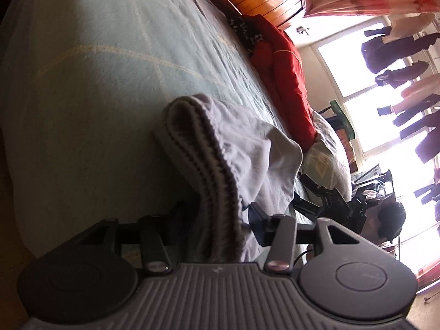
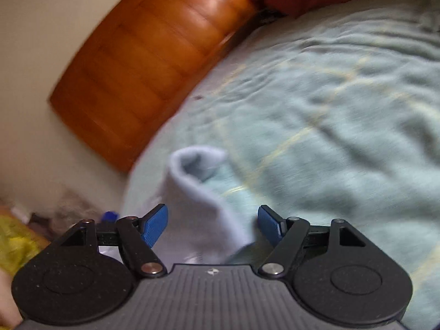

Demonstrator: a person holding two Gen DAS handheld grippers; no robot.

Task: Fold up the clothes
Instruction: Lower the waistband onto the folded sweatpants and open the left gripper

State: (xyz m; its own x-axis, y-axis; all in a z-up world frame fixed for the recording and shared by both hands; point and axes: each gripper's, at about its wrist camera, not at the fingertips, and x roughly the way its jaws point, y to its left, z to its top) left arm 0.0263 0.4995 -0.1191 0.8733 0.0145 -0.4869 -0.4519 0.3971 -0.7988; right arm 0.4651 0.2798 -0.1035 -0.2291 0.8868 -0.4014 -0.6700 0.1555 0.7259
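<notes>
A pale grey garment (image 1: 247, 151) with a dark ribbed waistband (image 1: 214, 181) lies crumpled on the bed's light green blanket (image 1: 96, 82). My left gripper (image 1: 218, 210) is open, and the ribbed band runs between its fingers, with a small gap at the right pad. In the right wrist view a fold of the same pale cloth (image 2: 200, 192) stands up between the blue pads (image 2: 155, 225) of my right gripper (image 2: 211, 225). That gripper is open wide and neither pad presses on the cloth. This view is blurred.
A wooden headboard (image 2: 143, 63) stands at the bed's end, with a red quilt (image 1: 288, 68) piled beside it. Dark clothes (image 1: 390, 46) hang at a bright window. A black gripper frame (image 1: 330, 200) shows beyond the garment. Yellow stuff (image 2: 13, 244) lies off the bed.
</notes>
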